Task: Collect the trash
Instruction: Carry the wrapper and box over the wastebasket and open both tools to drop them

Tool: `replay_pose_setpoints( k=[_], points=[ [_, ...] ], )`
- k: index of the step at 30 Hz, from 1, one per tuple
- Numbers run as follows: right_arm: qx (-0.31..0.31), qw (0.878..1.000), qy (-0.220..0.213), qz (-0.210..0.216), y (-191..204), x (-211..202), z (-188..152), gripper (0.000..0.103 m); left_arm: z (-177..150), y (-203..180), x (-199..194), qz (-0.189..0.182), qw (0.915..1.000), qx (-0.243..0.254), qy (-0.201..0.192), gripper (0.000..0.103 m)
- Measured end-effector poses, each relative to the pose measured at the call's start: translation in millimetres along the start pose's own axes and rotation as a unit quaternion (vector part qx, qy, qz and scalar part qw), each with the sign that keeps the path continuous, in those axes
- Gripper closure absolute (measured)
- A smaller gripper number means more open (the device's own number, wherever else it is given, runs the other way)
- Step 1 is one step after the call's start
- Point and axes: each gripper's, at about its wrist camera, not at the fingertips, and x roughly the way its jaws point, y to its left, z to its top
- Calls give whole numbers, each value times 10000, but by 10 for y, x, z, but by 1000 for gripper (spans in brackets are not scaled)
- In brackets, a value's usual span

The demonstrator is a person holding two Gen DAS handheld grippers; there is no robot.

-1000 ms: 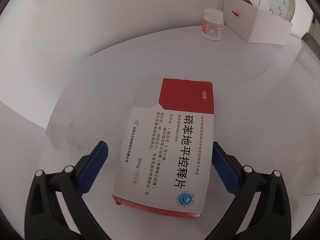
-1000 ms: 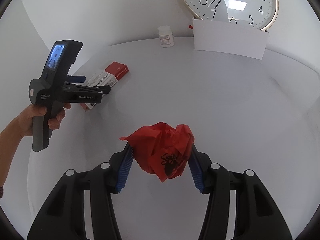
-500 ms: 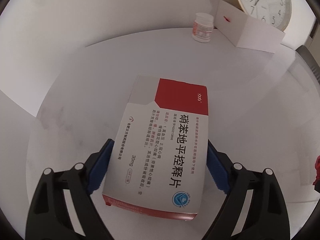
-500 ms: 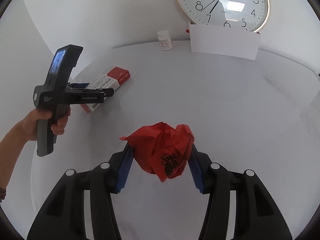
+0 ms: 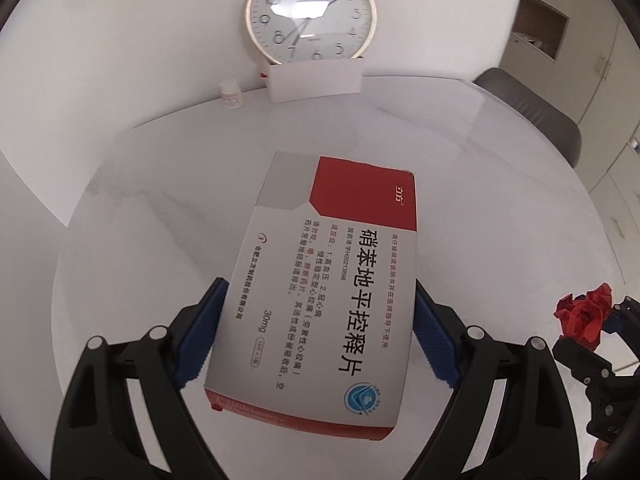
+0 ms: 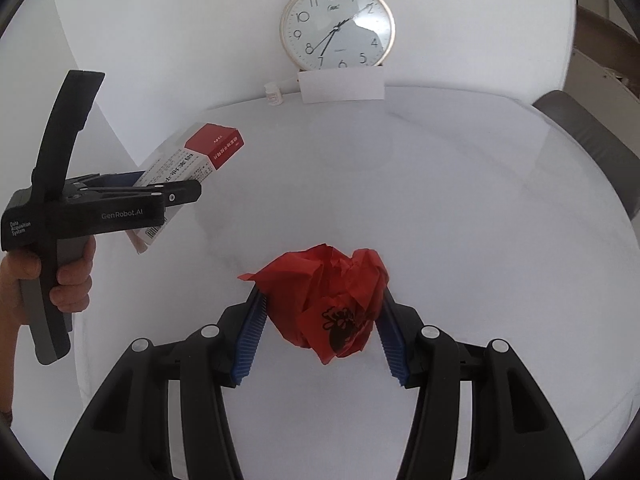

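My left gripper (image 5: pixel 316 332) is shut on a white and red medicine box (image 5: pixel 328 280) and holds it tilted up above the round white table (image 5: pixel 500 184). The box (image 6: pixel 192 168) and the left gripper (image 6: pixel 176 192) also show at the left of the right wrist view. My right gripper (image 6: pixel 320 320) is shut on a crumpled red paper ball (image 6: pixel 332 296) and holds it above the table (image 6: pixel 440 184). The red ball (image 5: pixel 584 312) shows at the right edge of the left wrist view.
A round wall clock (image 6: pixel 338 26) leans at the table's far edge behind a white card box (image 6: pixel 340 86). A small white pill bottle (image 6: pixel 273 94) stands to its left. A grey chair back (image 6: pixel 592 136) is at the right.
My left gripper closed on the medicine box, lifted it off the table and swung right toward the clock. My right gripper kept hold of the red paper and shifted slightly.
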Motion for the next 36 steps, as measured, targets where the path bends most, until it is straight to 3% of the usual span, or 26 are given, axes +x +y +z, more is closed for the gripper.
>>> replay_pose_setpoints(
  k=[9,17,21,26,27,28,30,33,36],
  points=[
    [893,9945,-108,-536,-822,-1642,-1752,49,-1044,-1850,-1044,-704,9951,694,-21,19],
    [2222,9668,-153,-1250,-1655,-2577,-3245,48,-1929,-3345,-1529,-1382,9764,1650,192,19],
    [2629,9525,61,-1533,-2048,-2527,-3773,48,-2260,-3833,-1660,-1545,9670,2008,253,19],
    [2960,9432,421,-1448,-2384,-1996,-4171,46,-2609,-4274,-1804,-1527,9579,2413,291,19],
    [2995,9421,482,-1429,-2429,-1874,-4225,43,-2666,-4324,-1826,-1508,9567,2473,304,19],
    [3066,9399,538,-1404,-2489,-1745,-4312,30,-2716,-4363,-1826,-1492,9554,2527,326,19],
    [3175,9354,605,-1434,-2565,-1566,-4364,15,-2807,-4466,-1855,-1457,9539,2599,371,19],
    [3292,9298,669,-1502,-2654,-1484,-4460,14,-2881,-4543,-1842,-1395,9510,2727,425,19],
    [3403,9263,461,-1548,-2753,-1741,-4565,13,-2932,-4631,-1824,-1389,9477,2836,474,19]
  ],
)
